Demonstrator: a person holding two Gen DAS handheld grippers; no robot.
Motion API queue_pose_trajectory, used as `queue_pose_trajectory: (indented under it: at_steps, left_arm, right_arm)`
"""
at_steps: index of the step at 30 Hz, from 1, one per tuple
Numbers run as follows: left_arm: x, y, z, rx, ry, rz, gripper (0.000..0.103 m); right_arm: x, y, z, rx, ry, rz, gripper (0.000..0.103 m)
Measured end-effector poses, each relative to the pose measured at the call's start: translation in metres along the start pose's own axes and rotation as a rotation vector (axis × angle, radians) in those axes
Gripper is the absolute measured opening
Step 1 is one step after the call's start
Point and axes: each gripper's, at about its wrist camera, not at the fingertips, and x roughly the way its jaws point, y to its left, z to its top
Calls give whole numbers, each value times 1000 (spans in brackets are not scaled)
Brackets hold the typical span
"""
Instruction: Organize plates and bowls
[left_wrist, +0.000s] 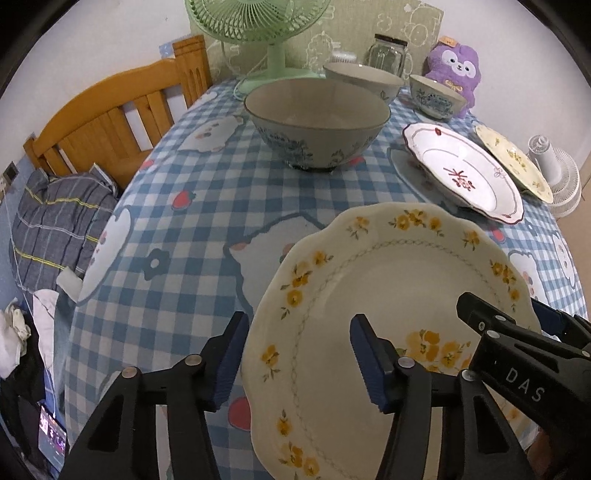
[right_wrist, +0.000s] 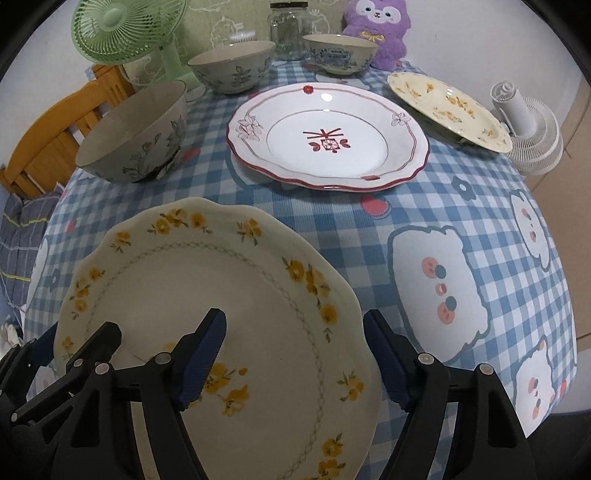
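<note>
Yellow-flowered plate: lower centre of both views, lying on the checked surface. Left gripper straddles its left rim, right gripper its right rim; jaws apart on both, neither clamped. Red-trimmed plate and large bowl sit beyond. Risk: uneven closing from both sides could tilt or slide the glazed plate.

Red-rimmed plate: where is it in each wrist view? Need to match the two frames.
Left wrist: red-rimmed plate sits at right of centre, beyond the yellow-flowered plate that both grippers straddle.
Right wrist: same plate sits upper centre, seen more from above.
Shared landmark: the purple plush toy at the table's far edge, behind the plate in both views.
</note>
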Motion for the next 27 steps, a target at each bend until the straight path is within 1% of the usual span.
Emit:
queue_pose_trajectory:
  at_steps: [3,6,9,10,11,15,19,23,27]
  left_arm:
    - [3,1,0,-7,11,4,54]
    - [4,1,-1,-14,12,2,54]
    - [4,-2,-1,-8,14,4,56]
    - [4,-3,-1,-3,16,3,59]
    - [5,-5,-1,5,16,9,59]
    - [5,-6,-1,8,16,10,60]
    - [4,-5,-1,2,20,11,59]
    - [1,-12,1,7,13,8,58]
    - [-4,-25,1,21,3,14,58]
  right_arm:
    - [3,1,0,-5,14,-6,78]
    - [3,0,0,-1,18,-3,78]
    - [3,1,0,-2,16,-4,77]
    - [3,1,0,0,17,-3,77]
    - [3,2,0,2,17,-5,77]
    - [3,2,0,10,25,-7,78]
    - [2,-5,1,26,42,10,78]
    - [1,-17,2,48,63,22,78]
    - [-3,-25,6,30,53,19,78]
